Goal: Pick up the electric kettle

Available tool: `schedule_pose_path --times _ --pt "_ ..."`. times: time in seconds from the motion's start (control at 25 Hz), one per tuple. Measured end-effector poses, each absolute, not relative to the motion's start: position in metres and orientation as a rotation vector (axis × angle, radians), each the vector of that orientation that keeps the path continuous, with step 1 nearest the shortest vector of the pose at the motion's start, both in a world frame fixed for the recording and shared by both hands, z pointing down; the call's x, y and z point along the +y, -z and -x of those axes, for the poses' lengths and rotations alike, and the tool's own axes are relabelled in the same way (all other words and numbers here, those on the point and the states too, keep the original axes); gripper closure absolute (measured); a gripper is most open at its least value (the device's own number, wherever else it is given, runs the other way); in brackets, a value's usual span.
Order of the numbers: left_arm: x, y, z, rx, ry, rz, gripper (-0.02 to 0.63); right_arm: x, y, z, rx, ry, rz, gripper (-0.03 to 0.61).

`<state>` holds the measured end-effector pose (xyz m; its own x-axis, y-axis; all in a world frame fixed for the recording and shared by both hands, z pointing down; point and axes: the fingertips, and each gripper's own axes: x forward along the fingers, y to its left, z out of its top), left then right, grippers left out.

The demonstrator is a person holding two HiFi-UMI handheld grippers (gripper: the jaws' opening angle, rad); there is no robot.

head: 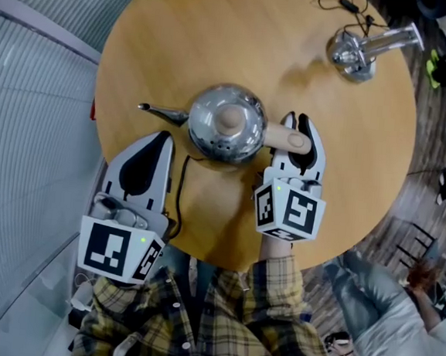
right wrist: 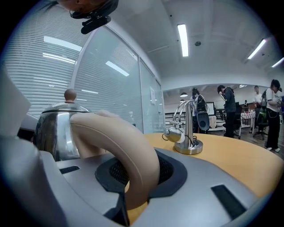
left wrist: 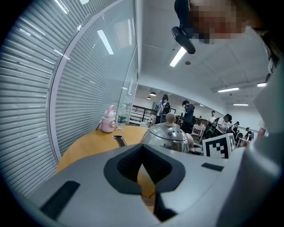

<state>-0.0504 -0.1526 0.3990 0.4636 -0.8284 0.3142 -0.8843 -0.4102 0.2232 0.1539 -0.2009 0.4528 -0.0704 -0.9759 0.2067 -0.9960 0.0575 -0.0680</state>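
**Two hand-held grippers at an electric kettle, seen from the head and from each gripper.**

The right gripper (head: pixel 297 126) is clenched on the beige handle (head: pixel 285 138) of the electric kettle (head: pixel 226 123). In the right gripper view the curved handle passes between the jaws, and the dark pads (right wrist: pixel 173 173) press on it from both sides. From this gripper the steel body rises just ahead and to the left, topped by a round knob (head: pixel 230 120). The spout (head: pixel 163 112) lies on the body's far side, pointing away from the gripper. The kettle stands upright on the round wooden table (head: pixel 350 146).

The left gripper (head: pixel 162 138) is closed and holds nothing. Its ribbed pads (left wrist: pixel 126 166) meet at the tips, and only a sliver of table shows through behind them. The kettle stands just ahead of it and to its right, apart from the jaws, with the spout directly ahead. A black cable (head: pixel 180 189) runs on the table between the two grippers, just beside the left one.

A chrome stand (head: pixel 357 49) on a round base sits well ahead of the right gripper and to its right. A pink bottle (left wrist: pixel 108 120) stands far ahead of the left gripper, to its left, near the table's far edge. Plaid sleeves (head: pixel 275 294) show behind both grippers.
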Motion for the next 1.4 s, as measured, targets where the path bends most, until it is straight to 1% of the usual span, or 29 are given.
schedule_pose_path --times 0.52,0.8,1.12,1.4 --pt "-0.146 -0.370 0.066 -1.464 -0.160 -2.369 0.611 -0.198 -0.412 -0.155 -2.211 -0.302 -2.108 0.485" --pt "-0.137 -0.342 0.071 -1.446 -0.129 -2.406 0.611 -0.192 -0.363 -0.153 -2.239 -0.261 -2.135 0.485" --pt "-0.119 -0.288 0.068 -1.442 -0.122 -2.441 0.611 -0.160 -0.291 -0.175 -2.259 -0.238 -2.169 0.485" --pt "-0.133 -0.284 0.072 -1.408 -0.101 -2.507 0.611 -0.149 -0.258 -0.178 -2.312 -0.239 -2.159 0.485"
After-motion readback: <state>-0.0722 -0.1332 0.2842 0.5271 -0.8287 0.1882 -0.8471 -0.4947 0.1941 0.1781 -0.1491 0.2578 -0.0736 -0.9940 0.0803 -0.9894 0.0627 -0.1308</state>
